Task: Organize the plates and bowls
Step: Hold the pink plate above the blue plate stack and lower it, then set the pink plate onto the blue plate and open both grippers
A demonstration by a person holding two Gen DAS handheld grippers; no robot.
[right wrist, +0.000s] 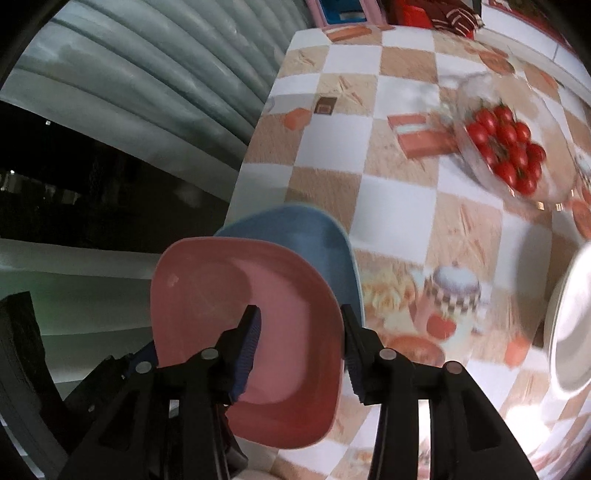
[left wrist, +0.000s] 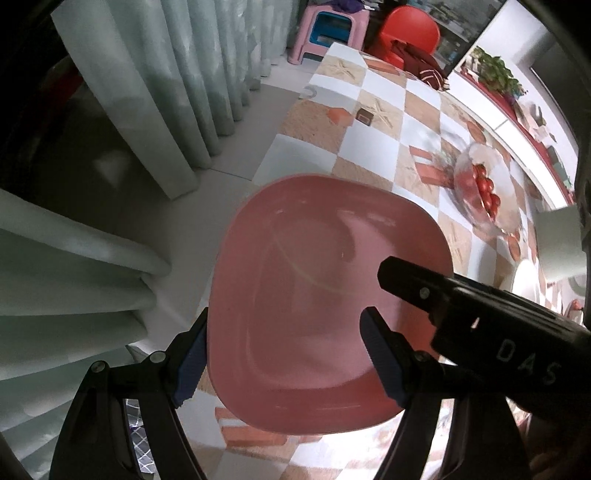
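A pink square plate [left wrist: 314, 295] is held tilted above the table's near corner. My left gripper [left wrist: 284, 360] has one finger on each side of its rim and looks closed on it. My right gripper [right wrist: 301, 354] straddles the opposite rim of the same pink plate [right wrist: 266, 332], and its black body reaches in from the right in the left wrist view [left wrist: 480, 314]. A blue plate [right wrist: 317, 240] lies behind the pink one on the table. A white plate [right wrist: 569, 332] sits at the right edge.
The table has a checkered cloth [right wrist: 369, 177]. A glass bowl of cherry tomatoes [right wrist: 506, 151] stands at the far right. Pale curtains [left wrist: 166, 92] hang to the left. A pink stool [left wrist: 328, 26] and red chair [left wrist: 410, 33] stand beyond the table.
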